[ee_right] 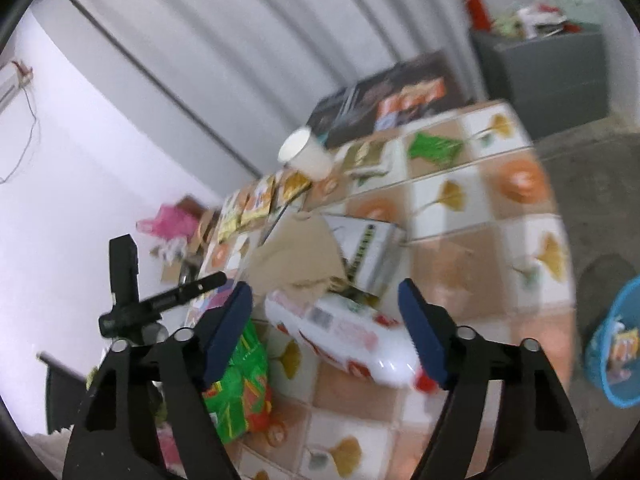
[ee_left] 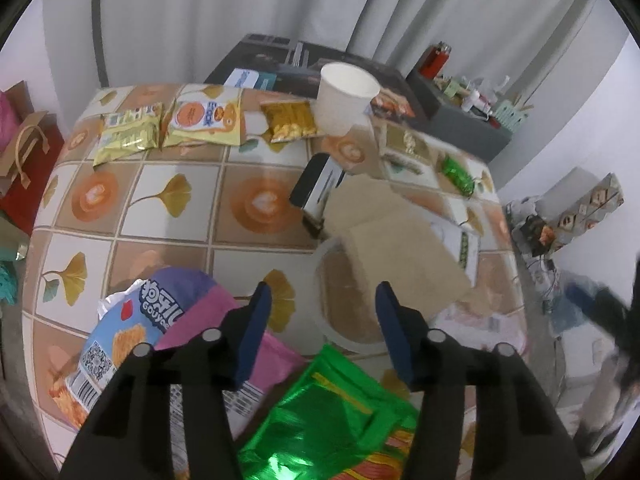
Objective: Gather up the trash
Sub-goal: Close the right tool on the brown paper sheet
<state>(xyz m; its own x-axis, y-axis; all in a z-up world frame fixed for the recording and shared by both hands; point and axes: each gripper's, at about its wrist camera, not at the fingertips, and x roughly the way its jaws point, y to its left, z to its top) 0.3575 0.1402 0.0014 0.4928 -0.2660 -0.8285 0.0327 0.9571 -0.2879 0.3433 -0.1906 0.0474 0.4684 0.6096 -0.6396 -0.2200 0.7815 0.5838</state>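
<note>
My left gripper (ee_left: 322, 334) is open and empty above the near part of the table. Under it lie a shiny green snack bag (ee_left: 332, 420), a blue and pink chip bag (ee_left: 160, 344) and a white bowl (ee_left: 344, 300) with a brown cardboard flap (ee_left: 384, 236) over it. My right gripper (ee_right: 326, 332) is open and empty, just above a white and red snack bag (ee_right: 352, 336). The green bag (ee_right: 240, 376) lies to its left. A blue trash basket (ee_right: 616, 344) stands on the floor at the right.
The table (ee_left: 168, 216) has a tiled leaf-pattern cloth. At its far side are yellow snack packets (ee_left: 168, 124), a white paper cup (ee_left: 346, 96) and a small green wrapper (ee_left: 458, 174). A dark box and a grey cabinet (ee_left: 464, 124) stand behind.
</note>
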